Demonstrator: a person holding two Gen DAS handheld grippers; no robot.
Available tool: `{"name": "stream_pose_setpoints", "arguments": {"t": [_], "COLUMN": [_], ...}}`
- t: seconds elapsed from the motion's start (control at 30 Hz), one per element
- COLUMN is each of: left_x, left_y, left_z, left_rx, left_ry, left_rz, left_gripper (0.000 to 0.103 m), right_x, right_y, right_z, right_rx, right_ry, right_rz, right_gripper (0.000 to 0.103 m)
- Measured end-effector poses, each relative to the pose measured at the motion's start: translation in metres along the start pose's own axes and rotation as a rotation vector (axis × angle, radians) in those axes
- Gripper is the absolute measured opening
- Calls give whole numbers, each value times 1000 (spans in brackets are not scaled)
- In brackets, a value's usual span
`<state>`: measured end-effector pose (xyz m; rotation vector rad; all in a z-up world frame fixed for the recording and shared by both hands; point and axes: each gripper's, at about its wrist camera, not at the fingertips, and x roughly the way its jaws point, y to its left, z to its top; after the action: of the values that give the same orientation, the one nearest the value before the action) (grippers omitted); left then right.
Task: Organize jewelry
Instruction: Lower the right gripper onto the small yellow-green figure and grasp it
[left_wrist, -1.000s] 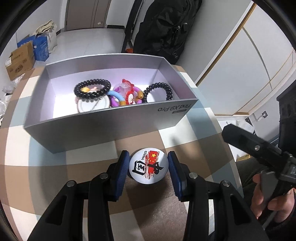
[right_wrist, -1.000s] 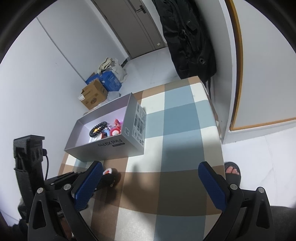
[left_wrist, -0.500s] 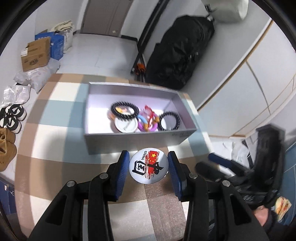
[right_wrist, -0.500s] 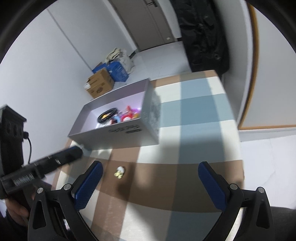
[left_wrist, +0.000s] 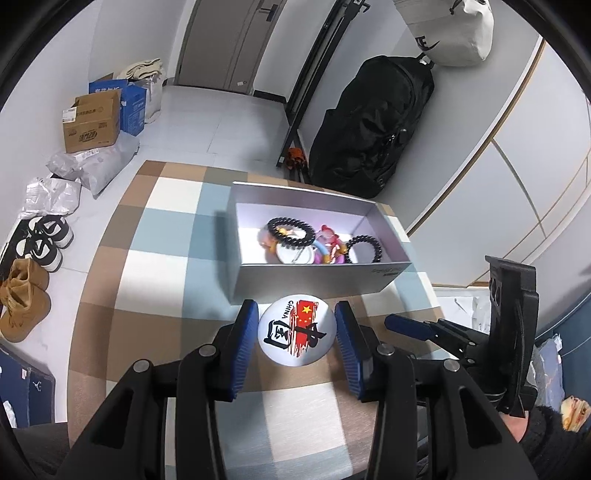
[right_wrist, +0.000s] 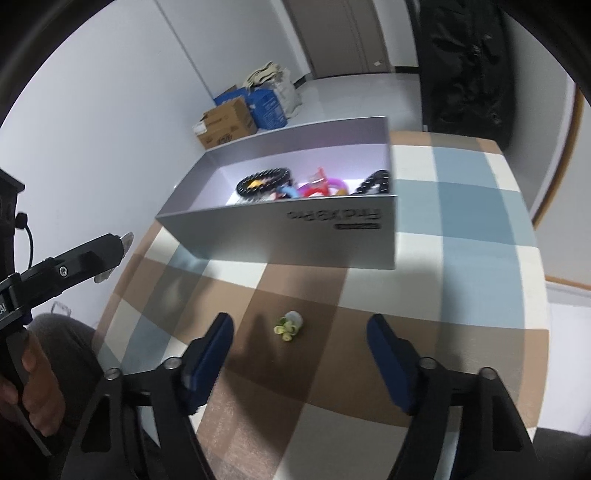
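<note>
Blue-padded left tool is gripping the round badge; right tool, empty, is closing around the small charm, risking knocking it away.

Left gripper: black frame, blue pads, silver screws. Right gripper: same build. Dark fuzzy sleeve; black cable.

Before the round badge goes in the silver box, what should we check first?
1. Round white badge with red flag print clamped in left gripper: ok.
2. Open silver cardboard box upright: ok.
3. Free floor inside box, left of the black bead bracelets: ok.
4. Right gripper clear of the box: ok.
5. Right jaws, closing, already pressing the small green-and-white charm: not ok.
</note>
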<state>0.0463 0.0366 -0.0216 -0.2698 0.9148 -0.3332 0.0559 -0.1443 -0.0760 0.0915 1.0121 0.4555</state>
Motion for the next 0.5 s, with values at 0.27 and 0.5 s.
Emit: {"name": "stream_pose_setpoints", "arguments": {"t": [0.27,0.5], "left_x": [-3,-1], "left_y": [13,14], "left_z": [0,1], "left_rx": [-38,-44], "left_ry": [-2,4], "left_rz": [-21,-26], "left_gripper": [37,37], "right_x": [11,16], "right_y": [18,19], "right_z": [0,0], "right_rx": [-88,-98], "right_ry": [7,2], "right_rz": [-65,-105], "right_gripper": [35,11]}}
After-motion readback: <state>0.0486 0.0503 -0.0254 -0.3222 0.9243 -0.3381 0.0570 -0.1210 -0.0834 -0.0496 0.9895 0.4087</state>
